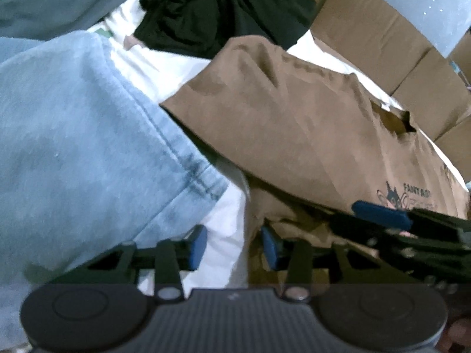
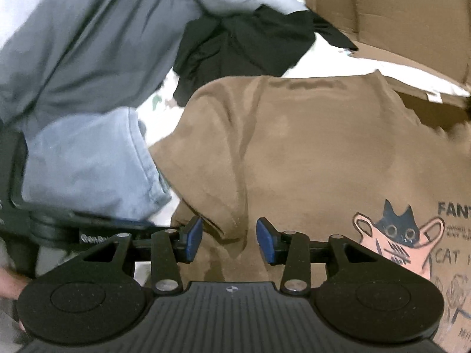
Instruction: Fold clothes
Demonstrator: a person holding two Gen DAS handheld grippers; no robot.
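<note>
A brown T-shirt with a cat print lies spread on a white sheet. My left gripper is open at the shirt's left edge, white sheet and the brown hem between its pads. My right gripper is open too, straddling a raised brown fold without pressing it. One of my right gripper's blue pads shows over the print in the left wrist view. The left gripper's black body shows at the left of the right wrist view.
A light blue garment lies just left of the shirt, with a grey-blue one beyond it. A black garment is heaped behind. Cardboard boxes line the back and right.
</note>
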